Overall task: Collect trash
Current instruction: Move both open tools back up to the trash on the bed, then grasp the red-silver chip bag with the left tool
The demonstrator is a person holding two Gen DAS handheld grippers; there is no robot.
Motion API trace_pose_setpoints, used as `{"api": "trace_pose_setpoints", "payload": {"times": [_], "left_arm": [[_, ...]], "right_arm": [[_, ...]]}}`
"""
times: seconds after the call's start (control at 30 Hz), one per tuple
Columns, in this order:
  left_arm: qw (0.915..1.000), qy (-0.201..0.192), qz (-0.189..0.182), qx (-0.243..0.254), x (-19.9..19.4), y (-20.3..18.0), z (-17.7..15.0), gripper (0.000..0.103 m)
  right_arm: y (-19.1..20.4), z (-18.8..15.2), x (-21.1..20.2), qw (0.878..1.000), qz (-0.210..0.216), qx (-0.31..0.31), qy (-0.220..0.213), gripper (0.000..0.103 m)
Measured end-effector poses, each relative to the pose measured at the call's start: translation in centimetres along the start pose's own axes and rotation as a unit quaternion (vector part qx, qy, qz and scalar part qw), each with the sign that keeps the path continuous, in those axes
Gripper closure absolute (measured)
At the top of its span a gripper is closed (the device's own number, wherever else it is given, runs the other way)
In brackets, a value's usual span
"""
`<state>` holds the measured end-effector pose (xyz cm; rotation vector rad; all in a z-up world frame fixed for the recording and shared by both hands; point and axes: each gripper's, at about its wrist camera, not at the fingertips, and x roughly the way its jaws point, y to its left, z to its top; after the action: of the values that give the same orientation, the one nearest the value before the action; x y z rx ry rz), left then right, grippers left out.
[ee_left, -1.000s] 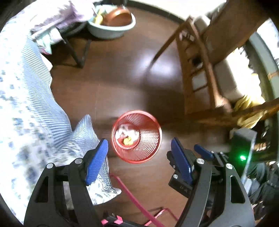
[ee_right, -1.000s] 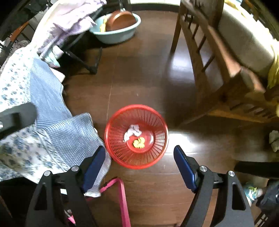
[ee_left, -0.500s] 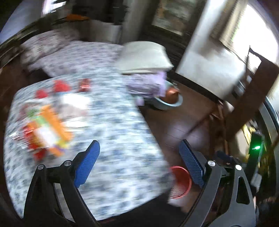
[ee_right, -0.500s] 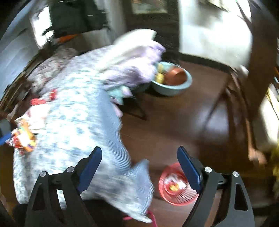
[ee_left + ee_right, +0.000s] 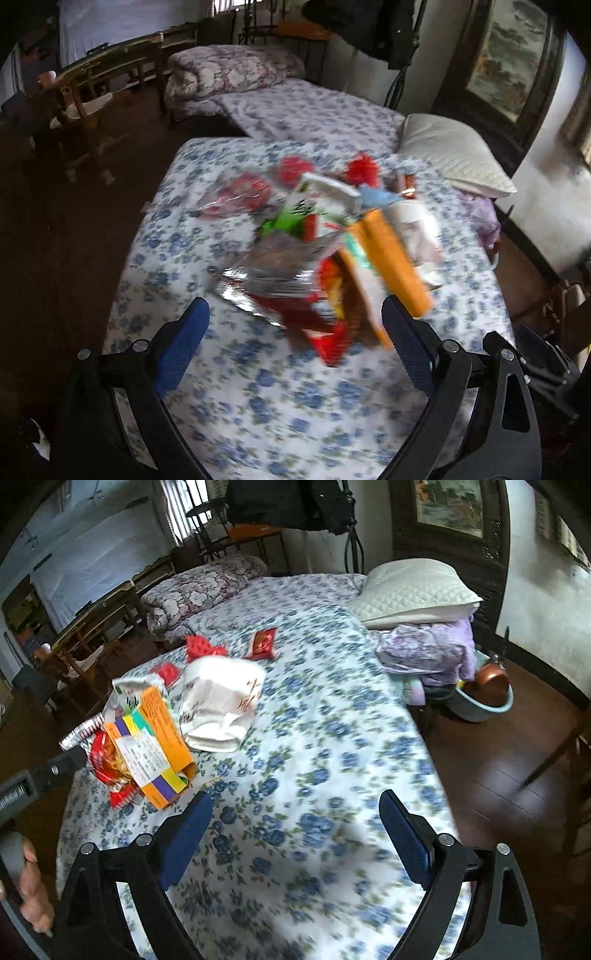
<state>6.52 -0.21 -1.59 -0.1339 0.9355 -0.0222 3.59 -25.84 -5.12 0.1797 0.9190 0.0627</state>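
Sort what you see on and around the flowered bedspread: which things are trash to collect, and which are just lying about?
Trash:
- orange cardboard box
- crumpled white paper bag
- red foil snack wrapper
- clear plastic packet

Lying about:
- white quilted pillow
- folded lilac cloth
- pale blue plastic basin

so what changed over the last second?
Both claws, left and right, swung up from over the red basket on the floor to the pile of wrappers on the flowered bed. The right claw's jaws are opening; both are empty. Nothing grabbed or dropped.
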Motion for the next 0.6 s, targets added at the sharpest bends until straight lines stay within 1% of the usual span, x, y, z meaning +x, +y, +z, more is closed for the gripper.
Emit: {"api": "trace_pose_setpoints", "payload": {"times": [0.03, 0.07, 0.13, 0.23, 0.3, 0.4, 0.47, 0.5, 0.53, 0.6], "left_arm": [[0.9999, 0.007, -0.009, 0.0, 0.2, 0.2, 0.0, 0.012], [0.9997, 0.014, -0.022, -0.003, 0.4, 0.5, 0.0, 0.012], [0.9993, 0.02, -0.031, -0.01, 1.1, 0.8, -0.1, 0.012], [0.9985, 0.032, -0.039, -0.022, 2.1, 0.9, -0.1, 0.012], [0.9974, 0.039, -0.05, -0.034, 2.7, 1.0, -0.2, 0.012], [0.998, 0.03, -0.043, -0.034, 2.9, 0.8, -0.1, 0.013], [0.999, 0.013, -0.016, -0.04, 3.0, 1.2, -0.1, 0.014], [0.9989, 0.01, -0.009, -0.045, 3.0, 1.4, 0.0, 0.014], [0.9984, 0.011, -0.011, -0.054, 3.0, 1.8, 0.0, 0.014], [0.9974, 0.018, -0.026, -0.065, 3.1, 2.4, -0.1, 0.014]], "right_arm": [[0.3, -0.1, 0.3, 1.0, -0.003, -0.004, 0.006, 0.013], [0.5, 0.0, 0.2, 1.0, 0.008, -0.002, -0.002, 0.013], [0.5, 0.2, 0.1, 1.0, 0.014, 0.004, -0.013, 0.012], [0.1, 0.1, 0.9, 1.0, 0.023, 0.01, 0.014, 0.012], [-0.4, 0.1, 0.9, 0.999, 0.027, 0.015, 0.018, 0.012], [-0.8, -0.1, 0.9, 0.999, 0.031, 0.022, 0.019, 0.012], [-0.9, -0.1, 0.9, 0.999, 0.031, 0.025, 0.018, 0.012], [-0.9, -0.1, 0.8, 0.999, 0.031, 0.026, 0.017, 0.012], [-1.0, -0.1, 0.8, 0.999, 0.03, 0.026, 0.016, 0.012], [-1.0, -0.2, 0.7, 0.999, 0.029, 0.028, 0.014, 0.012]]}}
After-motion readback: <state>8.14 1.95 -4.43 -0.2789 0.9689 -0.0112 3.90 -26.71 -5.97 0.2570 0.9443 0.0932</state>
